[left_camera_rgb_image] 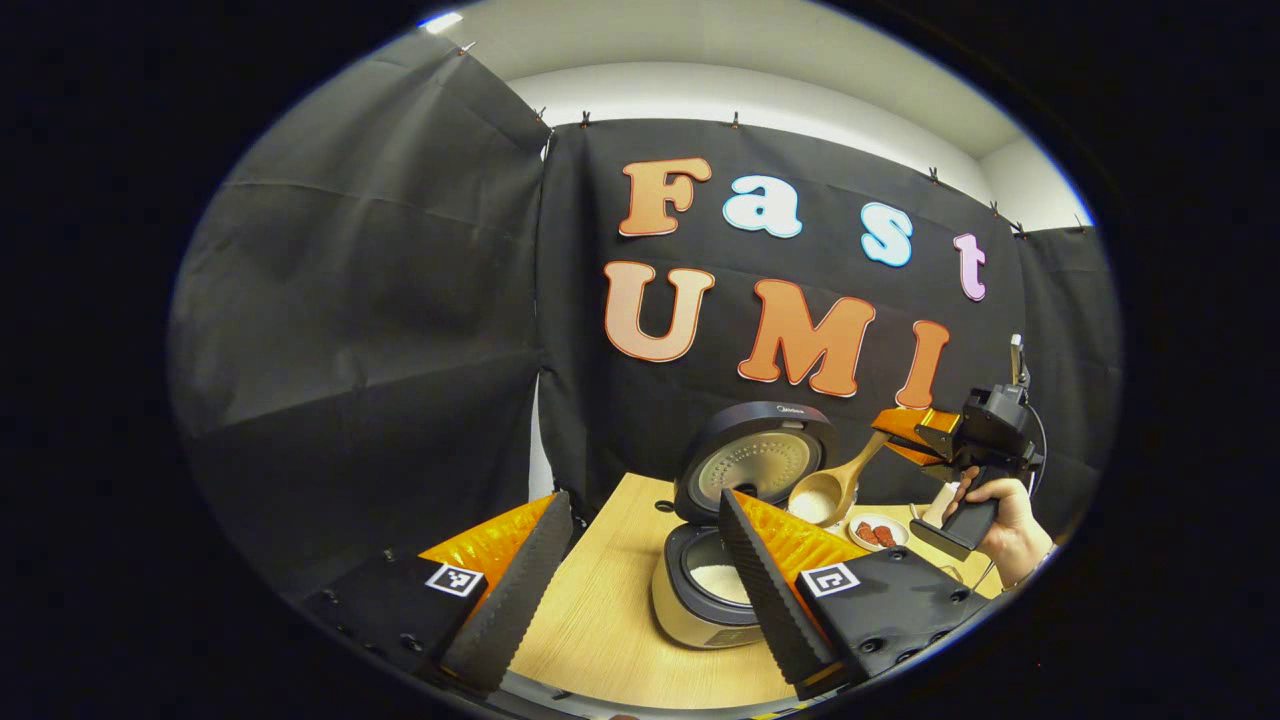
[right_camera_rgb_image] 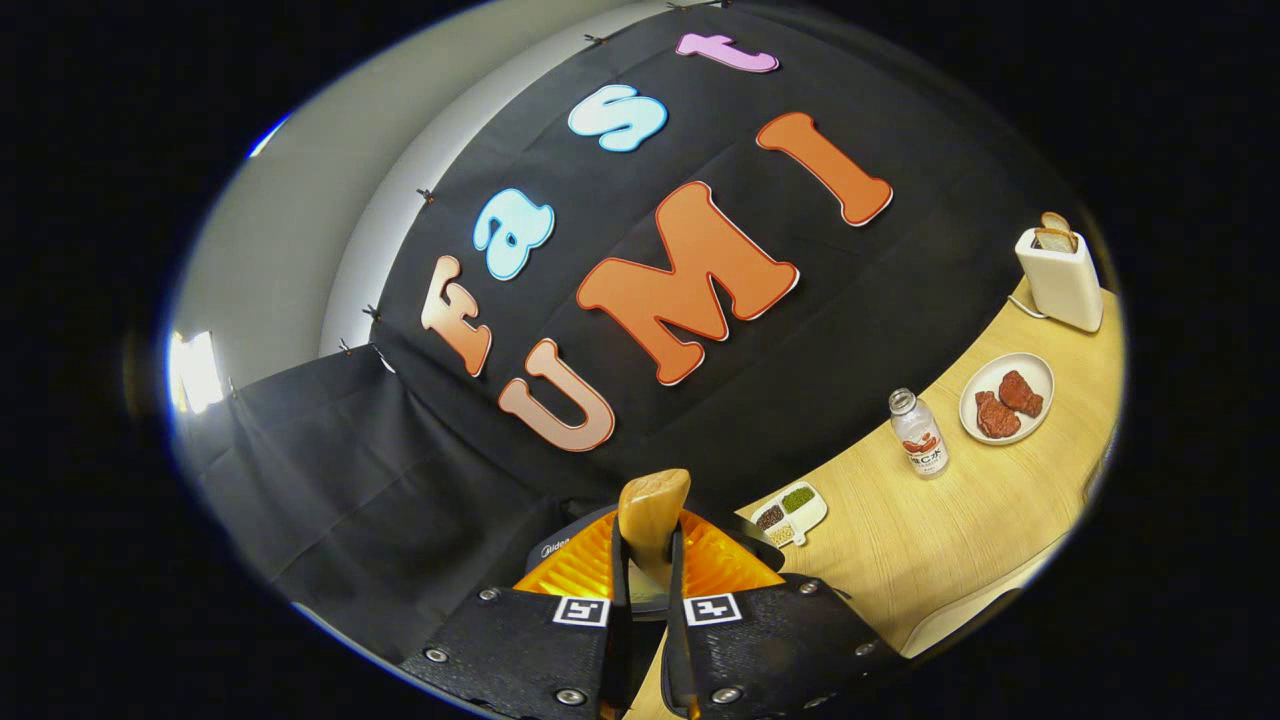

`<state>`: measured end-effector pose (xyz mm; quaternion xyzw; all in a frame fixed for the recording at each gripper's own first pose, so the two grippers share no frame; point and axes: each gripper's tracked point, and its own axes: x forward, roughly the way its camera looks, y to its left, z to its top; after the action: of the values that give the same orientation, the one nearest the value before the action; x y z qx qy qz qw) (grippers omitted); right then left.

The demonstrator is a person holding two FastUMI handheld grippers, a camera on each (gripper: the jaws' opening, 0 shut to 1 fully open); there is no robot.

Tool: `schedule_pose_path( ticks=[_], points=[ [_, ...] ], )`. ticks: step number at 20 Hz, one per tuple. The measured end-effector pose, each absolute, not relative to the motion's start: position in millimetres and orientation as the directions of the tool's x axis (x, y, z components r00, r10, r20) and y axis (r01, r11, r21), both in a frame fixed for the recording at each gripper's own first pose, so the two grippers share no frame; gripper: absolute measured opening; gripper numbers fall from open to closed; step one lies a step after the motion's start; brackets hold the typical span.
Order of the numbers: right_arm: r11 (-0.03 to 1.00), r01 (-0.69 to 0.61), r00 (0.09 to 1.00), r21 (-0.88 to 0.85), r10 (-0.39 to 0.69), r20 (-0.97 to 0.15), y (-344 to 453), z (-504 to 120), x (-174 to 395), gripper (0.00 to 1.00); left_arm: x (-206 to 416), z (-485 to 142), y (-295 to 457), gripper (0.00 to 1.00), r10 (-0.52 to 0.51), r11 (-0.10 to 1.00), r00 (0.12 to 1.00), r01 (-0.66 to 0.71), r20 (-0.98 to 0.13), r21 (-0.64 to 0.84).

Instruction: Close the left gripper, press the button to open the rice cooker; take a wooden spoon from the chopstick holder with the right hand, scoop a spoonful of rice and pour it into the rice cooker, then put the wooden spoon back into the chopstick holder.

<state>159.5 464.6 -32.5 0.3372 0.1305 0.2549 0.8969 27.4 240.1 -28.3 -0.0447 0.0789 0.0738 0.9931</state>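
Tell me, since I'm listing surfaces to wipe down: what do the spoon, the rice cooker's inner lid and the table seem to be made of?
The spoon looks like pale, smooth wood with faint grain. The rice cooker's inner lid seems to be dull brushed metal with a soft sheen. The table shows a light wood-grain pattern; whether solid wood or laminate, I cannot tell.

The left gripper view looks level across the pale wooden table at the open beige rice cooker, close by. The right gripper view is rolled sideways, above that same table, facing the cloth wall.
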Motion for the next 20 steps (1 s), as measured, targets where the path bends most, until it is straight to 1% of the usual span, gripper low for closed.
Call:
schedule_pose_path(
  ticks=[10,11,15,16,19,20],
  points=[
    [0.685,-0.430,0.828,0.589,0.558,-0.044,471.4,-25.0,146.4,0.13,21.8,-26.0,240.2,0.98,0.140,0.985,0.977,-0.153,-0.159,-0.074],
    [0.688,-0.436,0.828,0.580,0.560,-0.042,472.1,-23.5,145.3,0.08,21.7,-25.7,240.9,0.98,0.141,0.985,0.977,-0.154,-0.157,-0.072],
    [0.703,-0.460,0.825,0.542,0.564,-0.032,476.1,-20.0,142.5,0.08,20.1,-25.0,241.6,0.99,0.144,0.985,0.977,-0.156,-0.156,-0.069],
    [0.704,-0.464,0.823,0.538,0.567,-0.032,477.3,-19.4,141.3,0.13,19.2,-25.5,242.8,0.99,0.145,0.985,0.977,-0.158,-0.156,-0.070],
    [0.701,-0.478,0.816,0.529,0.578,-0.028,479.2,-18.0,138.0,0.13,18.3,-24.6,243.3,0.99,0.146,0.985,0.977,-0.158,-0.155,-0.070],
    [0.703,-0.483,0.815,0.522,0.579,-0.025,479.2,-16.5,136.7,0.13,18.6,-25.7,243.5,0.98,0.146,0.985,0.977,-0.158,-0.155,-0.070]
  ],
)
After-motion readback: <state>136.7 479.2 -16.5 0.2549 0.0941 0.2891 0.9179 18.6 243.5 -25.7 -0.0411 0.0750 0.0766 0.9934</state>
